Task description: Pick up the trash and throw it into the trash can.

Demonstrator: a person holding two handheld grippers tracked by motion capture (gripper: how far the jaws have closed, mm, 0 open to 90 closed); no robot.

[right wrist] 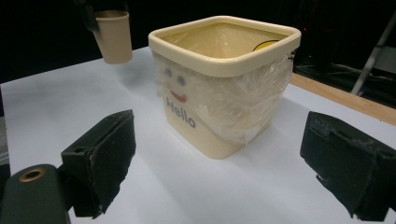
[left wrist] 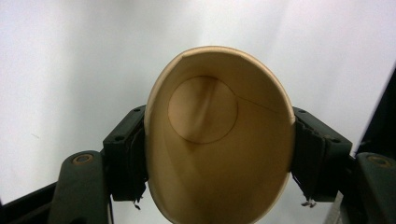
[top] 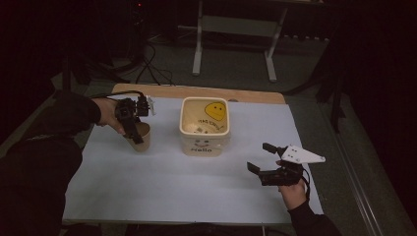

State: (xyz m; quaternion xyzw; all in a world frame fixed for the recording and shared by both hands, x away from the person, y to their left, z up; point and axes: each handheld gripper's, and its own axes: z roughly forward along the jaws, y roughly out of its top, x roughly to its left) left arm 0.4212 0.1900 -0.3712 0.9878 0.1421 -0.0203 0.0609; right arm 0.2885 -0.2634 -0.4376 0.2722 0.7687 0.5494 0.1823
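A tan paper cup [top: 142,136] hangs above the white sheet at the left, empty inside [left wrist: 219,140] and squeezed to an oval. My left gripper [top: 134,125] is shut on the cup, one jaw on each side of its rim. In the right gripper view the cup [right wrist: 113,36] is lifted off the sheet, tilted a little. A cream square bin [top: 204,126] with a smiley face and "Hello" stands mid-table, lined with clear plastic [right wrist: 224,79]. My right gripper [top: 260,158] is open at the front right, facing the bin, with nothing between its jaws.
A white sheet [top: 167,182] covers the wooden table [top: 196,92]. Beyond the table stand a metal frame [top: 235,29] and cables on a dark floor. A dark sleeve lies along the left edge.
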